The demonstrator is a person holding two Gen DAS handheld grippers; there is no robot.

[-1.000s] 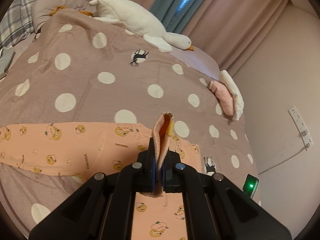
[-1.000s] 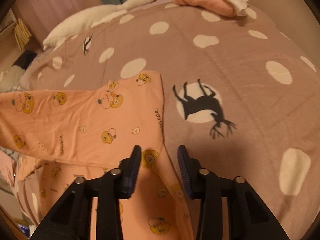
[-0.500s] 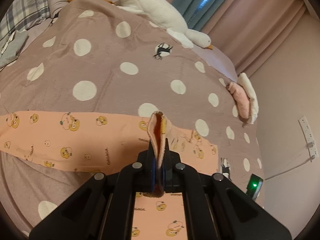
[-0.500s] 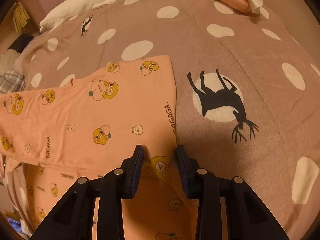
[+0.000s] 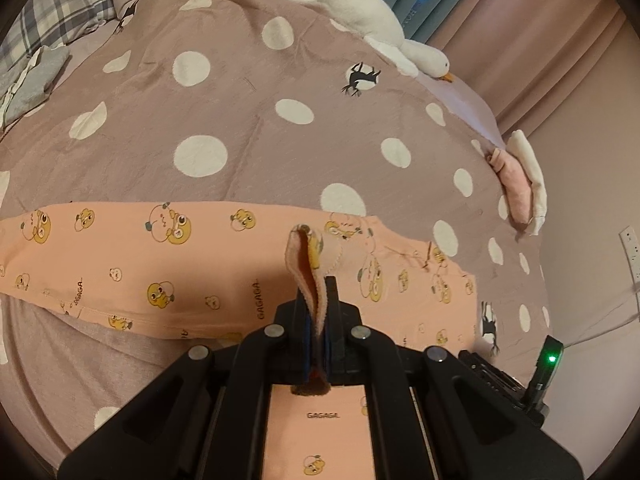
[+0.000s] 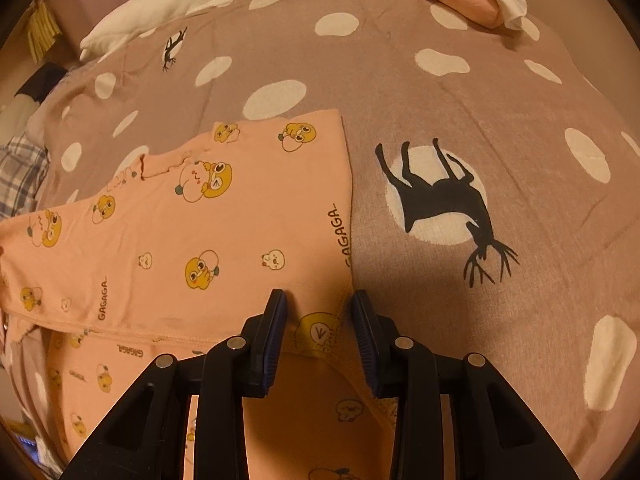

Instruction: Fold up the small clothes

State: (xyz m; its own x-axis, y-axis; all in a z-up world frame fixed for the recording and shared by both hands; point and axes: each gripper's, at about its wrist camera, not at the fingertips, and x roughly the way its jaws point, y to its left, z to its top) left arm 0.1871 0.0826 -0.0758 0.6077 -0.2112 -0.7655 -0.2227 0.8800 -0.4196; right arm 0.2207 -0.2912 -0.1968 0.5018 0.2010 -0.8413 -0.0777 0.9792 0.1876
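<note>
A peach baby garment (image 5: 160, 256) printed with yellow ducks lies spread across the dotted mauve bedspread (image 5: 240, 128). My left gripper (image 5: 316, 304) is shut on a raised fold of its cloth (image 5: 306, 264), which stands up between the pads over the flat part. In the right wrist view the same garment (image 6: 200, 220) ends in a straight edge by a deer print. My right gripper (image 6: 318, 304) stands open low over that edge near the hem. Cloth lies flat between its fingers (image 6: 276, 320), unpinched.
A white goose plush (image 5: 360, 4) lies along the far side of the bed. Folded pink and white clothes (image 5: 516, 184) sit at the right edge near the wall. A plaid pillow (image 5: 52, 4) and a grey garment (image 5: 28, 80) are at the far left.
My left gripper has sunk toward the bed with the fold still pinched. My right gripper has edged closer over the garment's edge, jaws unchanged.
</note>
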